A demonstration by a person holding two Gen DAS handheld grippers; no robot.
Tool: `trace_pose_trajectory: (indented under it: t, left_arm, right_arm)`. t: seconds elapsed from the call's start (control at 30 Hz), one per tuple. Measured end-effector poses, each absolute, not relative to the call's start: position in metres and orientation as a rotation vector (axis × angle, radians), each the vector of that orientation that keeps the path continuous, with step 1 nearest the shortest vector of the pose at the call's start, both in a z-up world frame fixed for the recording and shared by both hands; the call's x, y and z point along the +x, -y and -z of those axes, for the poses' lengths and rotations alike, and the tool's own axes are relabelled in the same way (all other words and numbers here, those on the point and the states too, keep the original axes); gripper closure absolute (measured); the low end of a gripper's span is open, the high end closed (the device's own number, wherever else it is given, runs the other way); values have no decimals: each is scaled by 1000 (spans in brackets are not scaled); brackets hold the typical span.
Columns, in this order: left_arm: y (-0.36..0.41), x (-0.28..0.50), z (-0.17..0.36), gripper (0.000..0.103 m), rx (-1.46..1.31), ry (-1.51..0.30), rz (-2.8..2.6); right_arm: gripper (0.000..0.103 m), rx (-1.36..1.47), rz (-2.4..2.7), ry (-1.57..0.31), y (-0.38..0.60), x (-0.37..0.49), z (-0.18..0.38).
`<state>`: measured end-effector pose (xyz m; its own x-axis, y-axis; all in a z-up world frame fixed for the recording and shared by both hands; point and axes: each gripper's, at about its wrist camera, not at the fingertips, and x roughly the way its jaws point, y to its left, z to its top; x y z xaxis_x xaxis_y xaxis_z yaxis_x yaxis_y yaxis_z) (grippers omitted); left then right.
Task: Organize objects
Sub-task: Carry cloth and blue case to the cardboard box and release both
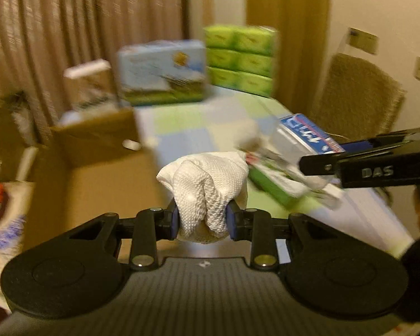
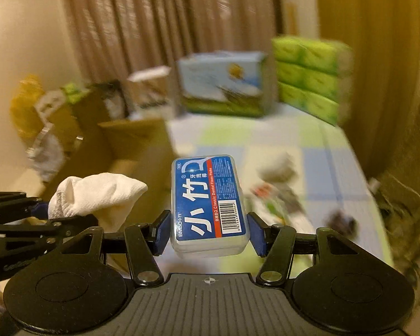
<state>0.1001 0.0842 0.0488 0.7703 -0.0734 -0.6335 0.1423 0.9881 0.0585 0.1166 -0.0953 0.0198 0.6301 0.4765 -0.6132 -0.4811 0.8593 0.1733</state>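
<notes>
A crumpled white cloth [image 1: 207, 179] is pinched between the blue pads of my left gripper [image 1: 202, 218], which is shut on it and held above the table. My right gripper [image 2: 210, 229] is shut on a blue dental floss pick box [image 2: 210, 196], its pads pressing on the box's two long sides. In the right wrist view the left gripper [image 2: 42, 212] and its cloth [image 2: 98, 193] hang close by on the left. In the left wrist view the right gripper's black fingers [image 1: 350, 165] reach in from the right, beside the blue box [image 1: 308, 134].
An open cardboard box [image 1: 98, 162] stands left of the table [image 1: 196, 123], which has a checked green and blue cover. A blue carton [image 1: 162, 72] and stacked green tissue packs [image 1: 240, 58] stand at the back. Small packets [image 2: 277, 190] lie on the table. A chair [image 1: 358, 95] is on the right.
</notes>
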Motion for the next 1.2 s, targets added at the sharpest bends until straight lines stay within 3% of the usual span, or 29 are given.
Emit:
trace_pose_trajectory:
  t: [0.2, 0.6, 0.7, 0.73, 0.77, 0.87, 1.2]
  left_arm:
    - [-155, 113, -63, 75, 147, -707, -7]
    - [-232, 134, -28, 74, 115, -754, -68]
    - [-240, 140, -22, 64, 103, -741, -68]
    - [-240, 140, -21, 51, 102, -733, -76]
    - [-242, 140, -20, 49, 103, -727, -79]
    - [-246, 137, -22, 49, 89, -713, -83]
    - [-229, 91, -48, 42, 25, -642, -82]
  right_arm:
    - [49, 13, -687, -740, 13, 135, -23]
    - [49, -40, -735, -818, -73, 171, 20]
    - [48, -9, -752, -821, -77, 175, 25]
    - [47, 7, -754, -824, -77, 178, 26]
    - [41, 16, -749, -826, -77, 179, 25]
    - [31, 26, -731, -809, -72, 178, 21]
    - [19, 96, -654, -747, -6, 129, -8]
